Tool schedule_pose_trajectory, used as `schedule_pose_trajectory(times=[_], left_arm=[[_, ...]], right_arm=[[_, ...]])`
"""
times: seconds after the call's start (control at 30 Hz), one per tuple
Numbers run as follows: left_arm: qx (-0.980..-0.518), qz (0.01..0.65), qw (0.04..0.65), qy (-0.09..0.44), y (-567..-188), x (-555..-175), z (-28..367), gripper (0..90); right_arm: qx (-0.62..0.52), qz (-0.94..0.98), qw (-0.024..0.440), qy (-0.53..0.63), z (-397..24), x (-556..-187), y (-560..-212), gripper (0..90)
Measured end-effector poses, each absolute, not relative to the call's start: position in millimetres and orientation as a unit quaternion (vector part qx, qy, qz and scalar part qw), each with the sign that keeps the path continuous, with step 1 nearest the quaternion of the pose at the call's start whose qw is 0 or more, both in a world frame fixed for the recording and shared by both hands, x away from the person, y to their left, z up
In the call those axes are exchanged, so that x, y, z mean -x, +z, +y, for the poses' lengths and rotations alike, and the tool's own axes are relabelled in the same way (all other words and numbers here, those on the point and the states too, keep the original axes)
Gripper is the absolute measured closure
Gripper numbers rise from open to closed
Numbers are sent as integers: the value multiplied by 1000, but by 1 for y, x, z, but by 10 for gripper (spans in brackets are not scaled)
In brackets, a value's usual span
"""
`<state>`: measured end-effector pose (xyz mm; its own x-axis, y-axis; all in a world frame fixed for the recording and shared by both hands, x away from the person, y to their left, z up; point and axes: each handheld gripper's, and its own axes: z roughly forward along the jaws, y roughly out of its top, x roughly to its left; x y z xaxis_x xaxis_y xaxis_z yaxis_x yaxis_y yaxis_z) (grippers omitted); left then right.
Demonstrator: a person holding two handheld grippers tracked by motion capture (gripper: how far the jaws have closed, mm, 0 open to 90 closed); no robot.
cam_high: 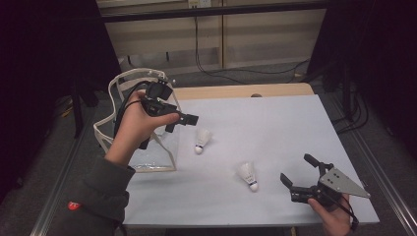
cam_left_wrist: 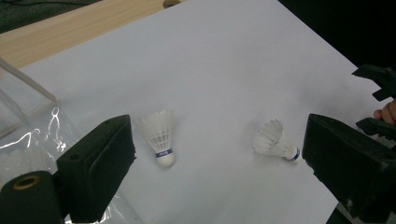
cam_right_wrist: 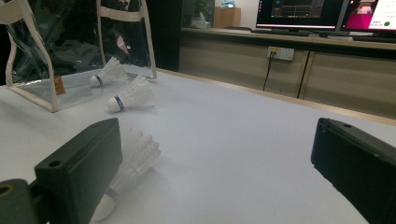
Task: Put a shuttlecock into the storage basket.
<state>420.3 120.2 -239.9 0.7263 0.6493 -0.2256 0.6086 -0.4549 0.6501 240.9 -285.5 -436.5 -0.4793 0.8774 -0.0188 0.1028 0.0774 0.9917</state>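
Two white shuttlecocks (cam_high: 202, 139) (cam_high: 247, 175) (blue-banded corks) lie between both tools (cam_high: 183, 119) (cam_high: 297, 173), jaws apart.

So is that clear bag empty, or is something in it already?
Not empty: the right gripper view shows a shuttlecock lying inside the clear bag.

Your two shuttlecocks (cam_high: 202, 139) (cam_high: 248, 174) are white with a blue band; the counter (cam_high: 275, 123) is white, the bag (cam_high: 147, 142) clear with cream trim, your jaws black.
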Motion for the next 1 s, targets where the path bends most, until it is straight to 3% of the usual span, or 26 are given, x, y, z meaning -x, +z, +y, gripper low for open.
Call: schedule_pose_trajectory(times=[1.0], left_arm=[[-866,345,362,7,-269,-408,106,70]], right_arm=[[-376,649,344,564,-284,-241,-436,20]])
